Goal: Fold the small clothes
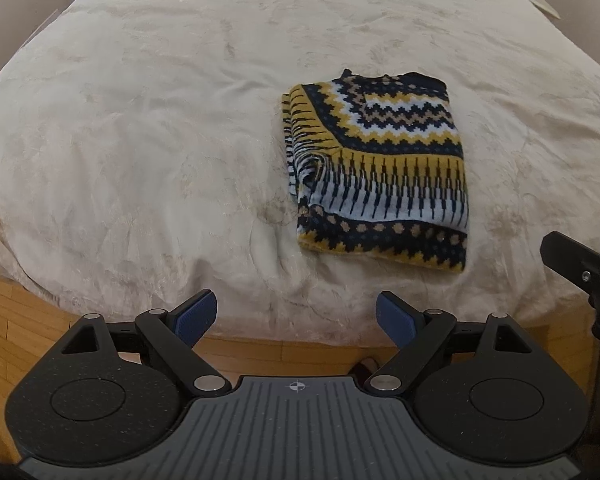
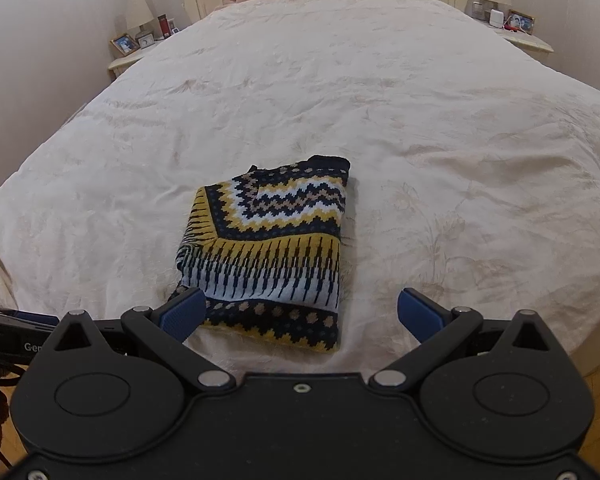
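The left gripper (image 1: 296, 318) and the right gripper (image 2: 299, 314) are both spread wide and hold nothing, near the foot edge of the bed (image 2: 420, 120). The sweater (image 2: 268, 256) looks already folded, so I judge only a gentle pressing or straightening is left, without dragging the layers. It is a compact rectangle, knitted in navy, yellow and pale blue zigzags, lying on the cream cover.

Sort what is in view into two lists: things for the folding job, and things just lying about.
For the job:
- folded navy, yellow and white patterned knit sweater
- left gripper, open
- right gripper, open
- cream bedspread under the sweater

Lying about:
- framed photo on the left nightstand
- small table lamp beside it
- framed photo on the right nightstand
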Demonstrator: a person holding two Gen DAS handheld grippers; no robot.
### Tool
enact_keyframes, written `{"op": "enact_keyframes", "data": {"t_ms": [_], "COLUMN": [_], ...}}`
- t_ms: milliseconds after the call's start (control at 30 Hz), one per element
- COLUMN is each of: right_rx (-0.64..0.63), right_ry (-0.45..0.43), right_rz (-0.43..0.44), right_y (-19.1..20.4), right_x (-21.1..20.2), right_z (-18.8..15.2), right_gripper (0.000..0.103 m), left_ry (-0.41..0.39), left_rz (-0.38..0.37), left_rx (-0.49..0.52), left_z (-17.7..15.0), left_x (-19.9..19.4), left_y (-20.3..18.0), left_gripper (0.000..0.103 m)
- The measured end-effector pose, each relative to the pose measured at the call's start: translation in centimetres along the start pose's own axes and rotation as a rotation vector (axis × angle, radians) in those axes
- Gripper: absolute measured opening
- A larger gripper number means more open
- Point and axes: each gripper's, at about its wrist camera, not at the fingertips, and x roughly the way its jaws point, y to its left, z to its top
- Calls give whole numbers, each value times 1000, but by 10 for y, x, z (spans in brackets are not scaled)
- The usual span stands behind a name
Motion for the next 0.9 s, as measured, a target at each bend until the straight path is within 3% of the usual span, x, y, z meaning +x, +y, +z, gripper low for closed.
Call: {"op": "enact_keyframes", "data": {"t_ms": [900], "right_rx": [28], "right_ry": [-1], "right_rz": [-4], "right_y": [-1], "right_x": [1], "right_z": [2], "right_gripper": [102], "left_ry": [-22], "left_rz": [-16], "left_rx": [27], "left_z": [7], "left_x": [-4], "left_y": [-7], "left_gripper": [87]}}
